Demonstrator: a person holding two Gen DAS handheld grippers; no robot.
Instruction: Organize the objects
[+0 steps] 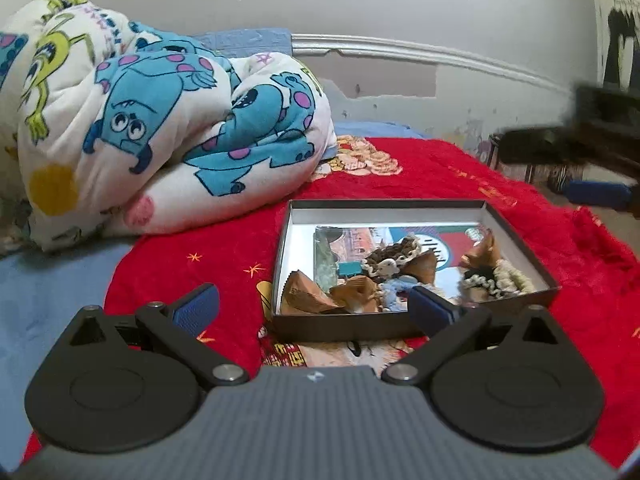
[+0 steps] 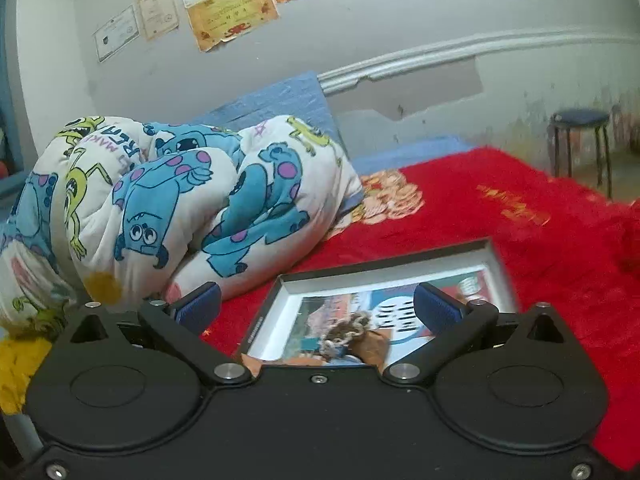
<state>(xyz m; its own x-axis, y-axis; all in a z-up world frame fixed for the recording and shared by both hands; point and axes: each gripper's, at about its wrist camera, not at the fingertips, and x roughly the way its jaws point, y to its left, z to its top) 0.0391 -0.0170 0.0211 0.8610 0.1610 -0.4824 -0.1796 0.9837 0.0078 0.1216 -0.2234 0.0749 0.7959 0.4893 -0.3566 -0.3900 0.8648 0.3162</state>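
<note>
Your left tongs [image 1: 314, 304] stand wide apart with nothing between them, and your right tongs [image 2: 318, 306] gape just as wide, empty too. Just beyond both lies the shallow dark box [image 1: 516, 300] on the red blanket [image 1: 192, 276], holding brown paper wrappers [image 1: 308, 300] and crocheted scrunchies [image 1: 496, 276] over a printed card (partly covered). Farther back, a bundled cartoon-monster quilt [image 1: 160, 120] rests on the bed against the wall.

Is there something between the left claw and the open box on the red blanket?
Nothing visible. The left claw is open and empty, and the box lies just ahead on the red blanket. Only bare blanket shows before its near wall.
</note>
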